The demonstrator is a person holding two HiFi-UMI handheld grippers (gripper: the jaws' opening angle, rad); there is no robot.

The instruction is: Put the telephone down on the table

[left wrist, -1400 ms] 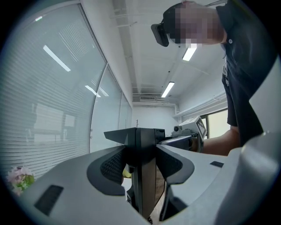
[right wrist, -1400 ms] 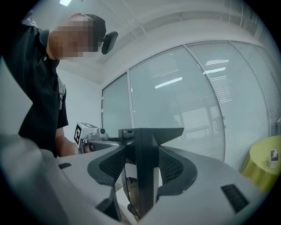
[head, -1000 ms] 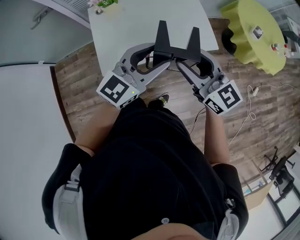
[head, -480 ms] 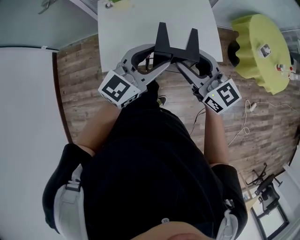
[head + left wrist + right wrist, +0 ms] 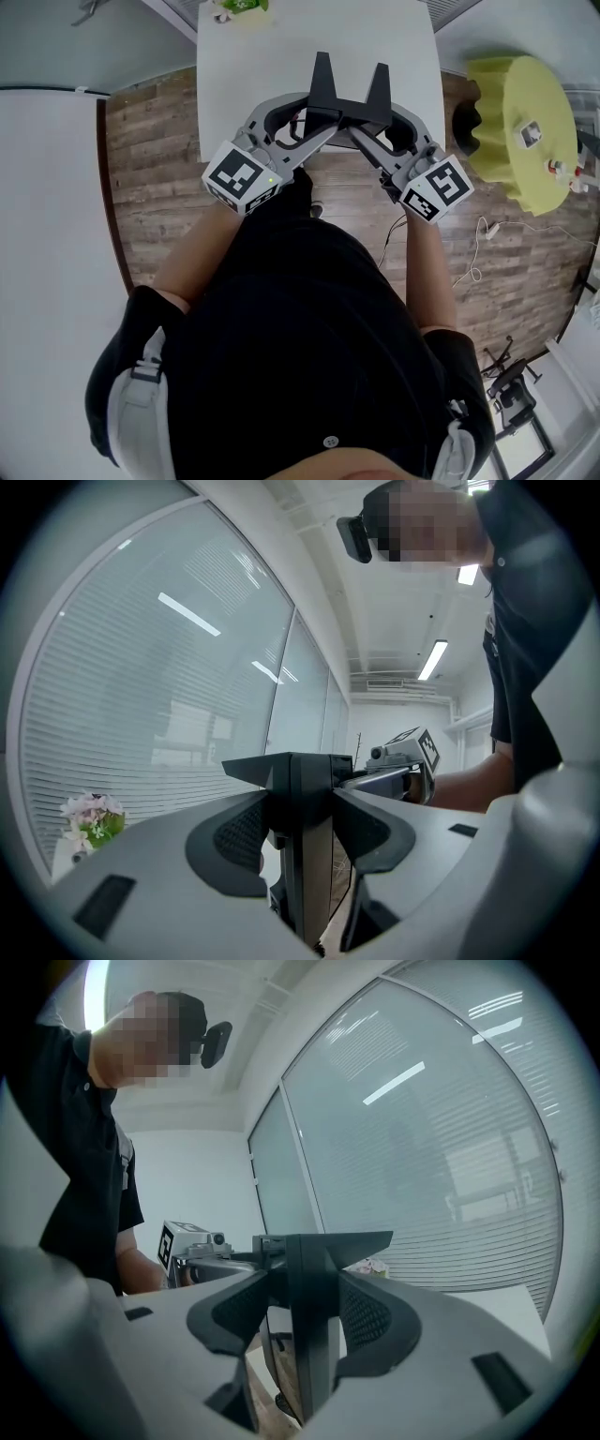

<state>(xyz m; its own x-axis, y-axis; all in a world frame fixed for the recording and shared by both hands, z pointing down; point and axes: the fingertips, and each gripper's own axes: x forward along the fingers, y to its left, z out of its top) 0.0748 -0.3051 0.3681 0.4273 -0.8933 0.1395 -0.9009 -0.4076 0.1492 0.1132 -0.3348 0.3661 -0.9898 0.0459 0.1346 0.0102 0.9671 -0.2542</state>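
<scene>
No telephone shows in any view. In the head view my left gripper (image 5: pixel 322 67) and right gripper (image 5: pixel 382 73) are held side by side in front of the person, over the near edge of the white table (image 5: pixel 244 94). Their black fingers point away from the body. Both are shut with nothing between the jaws. In the left gripper view the left gripper (image 5: pixel 302 799) has its pads pressed together, and the right gripper's marker cube (image 5: pixel 420 750) shows beyond. The right gripper (image 5: pixel 309 1279) looks the same in its own view, with the left gripper's cube (image 5: pixel 180 1239) behind.
A small pot of flowers (image 5: pixel 239 7) stands at the table's far left edge. A yellow-green round table (image 5: pixel 525 122) with small items is to the right, a dark seat (image 5: pixel 466 117) beside it. A white cable (image 5: pixel 478 253) lies on the wooden floor. Glass walls with blinds surround.
The grippers stay shut and side by side. The table and the round yellow-green table have slid slightly in the head view as the person's head moved.
</scene>
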